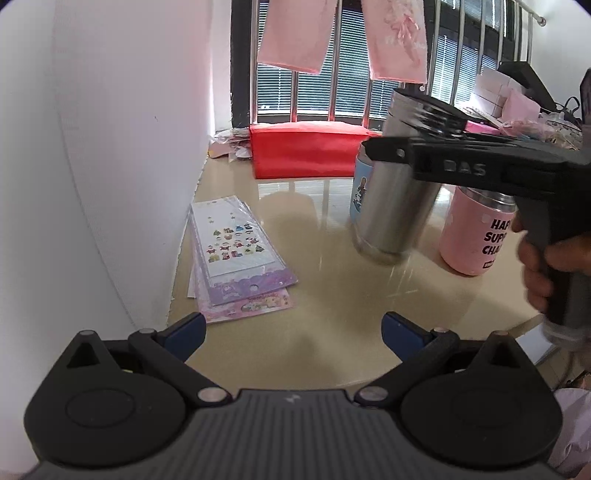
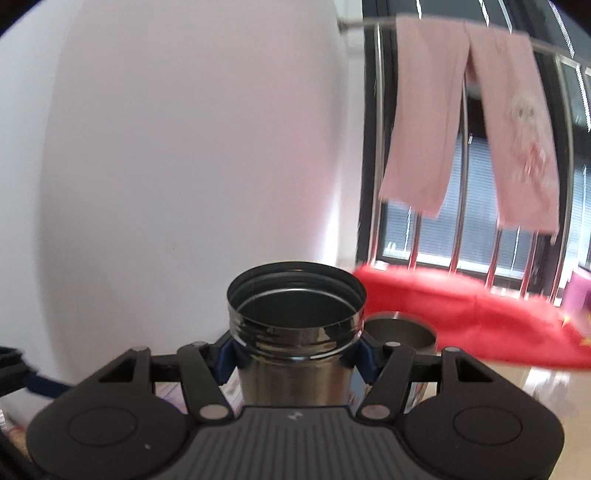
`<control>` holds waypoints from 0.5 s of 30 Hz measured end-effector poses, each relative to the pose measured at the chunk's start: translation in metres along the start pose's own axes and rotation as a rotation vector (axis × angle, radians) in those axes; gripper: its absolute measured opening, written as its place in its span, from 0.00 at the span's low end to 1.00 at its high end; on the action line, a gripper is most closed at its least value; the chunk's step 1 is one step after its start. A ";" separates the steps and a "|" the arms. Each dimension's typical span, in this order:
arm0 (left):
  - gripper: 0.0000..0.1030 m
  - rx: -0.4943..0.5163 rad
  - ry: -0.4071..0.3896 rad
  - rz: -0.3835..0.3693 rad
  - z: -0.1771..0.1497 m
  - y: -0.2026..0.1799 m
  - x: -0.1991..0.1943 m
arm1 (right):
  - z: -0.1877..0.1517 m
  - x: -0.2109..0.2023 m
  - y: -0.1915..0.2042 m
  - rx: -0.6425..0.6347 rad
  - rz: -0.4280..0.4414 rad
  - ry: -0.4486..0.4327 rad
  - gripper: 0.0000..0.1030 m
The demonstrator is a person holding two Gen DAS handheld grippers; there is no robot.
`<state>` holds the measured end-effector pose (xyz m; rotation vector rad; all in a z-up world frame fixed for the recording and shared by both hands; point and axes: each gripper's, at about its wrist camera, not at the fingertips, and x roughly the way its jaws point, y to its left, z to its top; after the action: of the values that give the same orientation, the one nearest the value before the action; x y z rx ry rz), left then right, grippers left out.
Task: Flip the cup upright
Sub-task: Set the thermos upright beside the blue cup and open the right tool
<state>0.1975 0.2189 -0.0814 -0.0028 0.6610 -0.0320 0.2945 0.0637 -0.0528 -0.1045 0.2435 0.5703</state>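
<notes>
A stainless steel cup (image 2: pixel 295 332) is held in my right gripper (image 2: pixel 295 360), mouth up and open, nearly upright. In the left wrist view the same steel cup (image 1: pixel 399 199) is tilted slightly, its base just at or above the beige table (image 1: pixel 332 280), with the right gripper (image 1: pixel 402 151) clamped below its threaded rim. My left gripper (image 1: pixel 293 332) is open and empty, low over the table's near side, well left of the cup.
A pink cup (image 1: pixel 476 236) and a blue-printed cup (image 1: pixel 360 195) stand behind the steel cup. Sticker sheets (image 1: pixel 236 254) lie by the white wall (image 1: pixel 110 147). A red box (image 1: pixel 306 151) sits at the window; pink cloths (image 1: pixel 295 33) hang above.
</notes>
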 end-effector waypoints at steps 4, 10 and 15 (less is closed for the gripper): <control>1.00 -0.018 0.011 0.017 0.002 0.000 0.006 | -0.016 0.029 -0.010 0.052 0.009 0.012 0.60; 1.00 -0.017 0.029 0.044 0.002 0.000 0.008 | -0.031 0.041 -0.012 0.052 0.017 0.020 0.60; 1.00 -0.020 0.012 0.056 0.006 -0.002 0.005 | -0.033 0.043 -0.013 0.054 0.020 0.025 0.60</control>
<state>0.2050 0.2165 -0.0796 -0.0029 0.6726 0.0285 0.3301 0.0704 -0.0956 -0.0571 0.2838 0.5826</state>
